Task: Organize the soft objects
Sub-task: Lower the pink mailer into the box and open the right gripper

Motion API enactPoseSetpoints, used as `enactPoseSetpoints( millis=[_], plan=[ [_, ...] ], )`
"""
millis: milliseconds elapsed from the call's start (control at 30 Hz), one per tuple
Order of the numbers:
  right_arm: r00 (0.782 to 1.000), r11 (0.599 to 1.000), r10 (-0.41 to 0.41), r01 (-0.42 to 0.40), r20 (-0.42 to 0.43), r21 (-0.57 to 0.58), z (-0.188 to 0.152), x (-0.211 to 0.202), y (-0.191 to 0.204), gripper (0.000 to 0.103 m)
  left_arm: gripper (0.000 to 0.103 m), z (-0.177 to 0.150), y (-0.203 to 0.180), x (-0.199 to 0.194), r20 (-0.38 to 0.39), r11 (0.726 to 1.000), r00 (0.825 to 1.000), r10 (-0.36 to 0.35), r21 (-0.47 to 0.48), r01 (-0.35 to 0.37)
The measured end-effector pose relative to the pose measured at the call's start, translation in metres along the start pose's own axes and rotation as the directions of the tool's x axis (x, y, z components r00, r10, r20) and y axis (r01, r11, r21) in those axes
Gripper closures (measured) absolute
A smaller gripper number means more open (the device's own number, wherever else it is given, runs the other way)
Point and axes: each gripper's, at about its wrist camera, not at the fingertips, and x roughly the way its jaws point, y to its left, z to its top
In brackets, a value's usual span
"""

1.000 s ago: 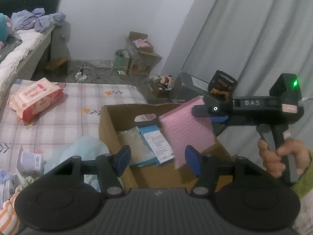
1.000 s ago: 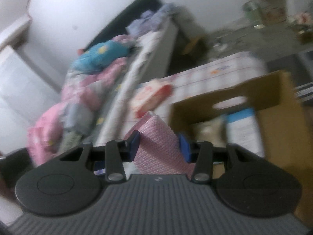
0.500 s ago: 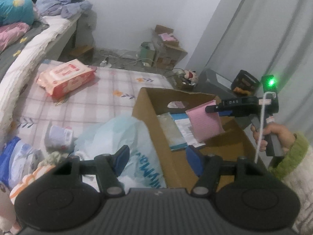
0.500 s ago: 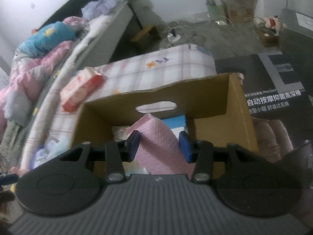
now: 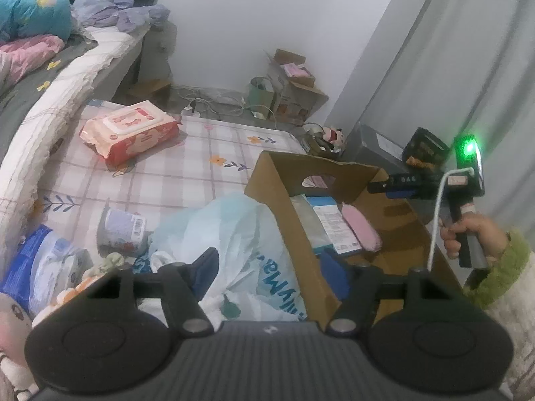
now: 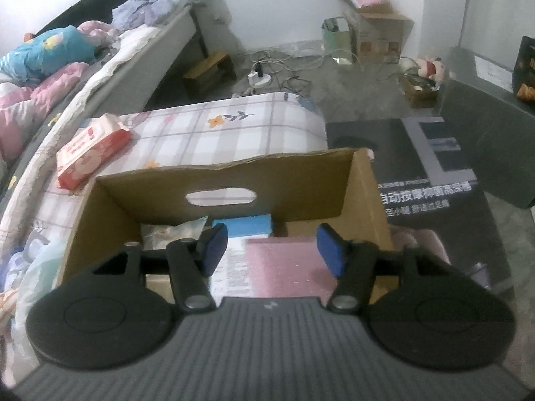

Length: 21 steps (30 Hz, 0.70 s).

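Observation:
An open cardboard box (image 5: 284,197) (image 6: 110,220) stands on the checked mattress. A pink soft pack (image 5: 362,230) (image 6: 284,267) lies inside it, beside a blue-and-white pack (image 5: 329,217) (image 6: 244,227) and a clear bag (image 6: 174,232). My right gripper (image 6: 272,249) is open and empty just above the pink pack; it shows in the left wrist view (image 5: 394,188) over the box's right side. My left gripper (image 5: 271,272) is open and empty above a light blue plastic bag (image 5: 234,234) left of the box.
A red wipes pack (image 5: 130,133) (image 6: 90,150) lies farther back on the mattress. A small cup (image 5: 120,230), a blue pack (image 5: 43,264) and soft toys (image 5: 20,317) lie at the left. A bed (image 5: 50,77), cartons (image 6: 374,23) and a black box (image 6: 434,180) surround the mattress.
My right gripper has opened and let go of the pink pack, which now lies in the box. My left gripper has drawn back to the left, over the plastic bag.

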Motion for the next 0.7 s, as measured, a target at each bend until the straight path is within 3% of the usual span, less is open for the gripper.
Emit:
enactPoseSetpoints(
  millis=[267,467,567,700],
  plan=[
    [0.977,0.979,0.177,-0.163,-0.118,0.124,-0.024,0.01,0.007,0.044,0.024,-0.011,0.016,-0.018,0.014,0.999,1.0,0.025,-0.028,-0.024],
    [0.967,0.975,0.179,-0.149,-0.184,0.168,-0.035,0.04,0.009,0.044,0.016,-0.021,0.027,-0.032,0.029,0.998,0.998,0.056,-0.036,-0.055],
    [0.974,0.982,0.145,-0.121,-0.172,0.144,-0.035,0.05,0.009,0.045,0.015,-0.027,0.033,-0.037,0.031,0.996,0.997,0.075,-0.042,-0.074],
    [0.978,0.979,0.156,-0.135,-0.141,0.153,-0.032,0.056,0.008,0.045,0.012,-0.036,0.042,-0.041,0.025,0.994,0.995,0.092,-0.061,-0.09]
  ],
)
